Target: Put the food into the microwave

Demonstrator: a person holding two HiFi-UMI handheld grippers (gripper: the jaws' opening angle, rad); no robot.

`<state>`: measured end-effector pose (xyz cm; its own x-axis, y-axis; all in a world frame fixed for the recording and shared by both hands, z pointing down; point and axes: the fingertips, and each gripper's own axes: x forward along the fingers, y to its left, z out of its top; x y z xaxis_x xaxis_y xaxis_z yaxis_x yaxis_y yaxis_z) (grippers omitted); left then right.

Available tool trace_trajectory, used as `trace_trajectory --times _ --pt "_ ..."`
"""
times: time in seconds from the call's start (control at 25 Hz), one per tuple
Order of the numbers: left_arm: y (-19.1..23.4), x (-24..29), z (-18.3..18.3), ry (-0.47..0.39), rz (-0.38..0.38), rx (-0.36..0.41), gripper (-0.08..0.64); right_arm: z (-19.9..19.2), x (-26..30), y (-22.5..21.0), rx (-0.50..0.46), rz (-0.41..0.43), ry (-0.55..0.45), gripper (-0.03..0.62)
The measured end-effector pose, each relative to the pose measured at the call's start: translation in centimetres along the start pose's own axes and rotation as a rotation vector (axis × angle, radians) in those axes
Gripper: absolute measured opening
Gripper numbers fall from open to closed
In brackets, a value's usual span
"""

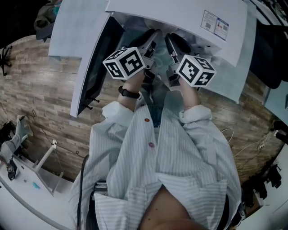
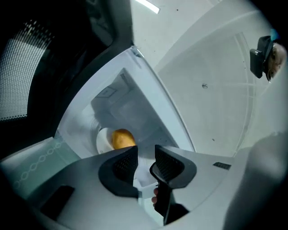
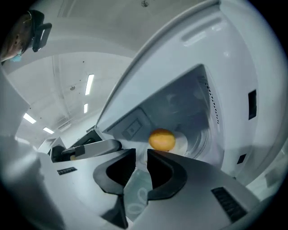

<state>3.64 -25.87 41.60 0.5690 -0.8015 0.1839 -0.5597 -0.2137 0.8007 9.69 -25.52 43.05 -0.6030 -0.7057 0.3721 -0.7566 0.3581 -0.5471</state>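
The food (image 2: pixel 122 138) is a round orange-yellow piece on a white plate (image 2: pixel 103 141), inside the open white microwave (image 1: pixel 180 13). The right gripper view shows the same food (image 3: pixel 162 139) and plate (image 3: pixel 183 144) deep in the cavity. Both grippers are held side by side at the microwave's opening, pointing in. My left gripper (image 1: pixel 152 37) (image 2: pixel 146 155) is open, with nothing between its pads. My right gripper (image 1: pixel 174 41) (image 3: pixel 141 157) also stands open with a narrower gap, empty. Neither one touches the food or plate.
The microwave door (image 1: pixel 92 76) hangs open to the left, its dark window (image 2: pixel 27 90) close beside the left gripper. The microwave's right wall (image 3: pixel 238 90) stands near the right gripper. A wooden floor (image 1: pixel 40 90) lies below, with cables and stands at the edges.
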Motion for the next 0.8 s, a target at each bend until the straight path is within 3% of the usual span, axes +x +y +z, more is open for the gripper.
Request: trace_trajectory --times 0.48,0.8 --pt "-8.2 -2.4 1.1 -0.018 -0.119 0.089 0.075 4.5 -4.8 5.2 0.029 0.202 -0.055 0.051" --pt "-12.1 -4.1 1.7 -0.031 -0.193 0.149 0.031 6.1 -8.3 6.9 0.017 0.256 -0.104 0.034"
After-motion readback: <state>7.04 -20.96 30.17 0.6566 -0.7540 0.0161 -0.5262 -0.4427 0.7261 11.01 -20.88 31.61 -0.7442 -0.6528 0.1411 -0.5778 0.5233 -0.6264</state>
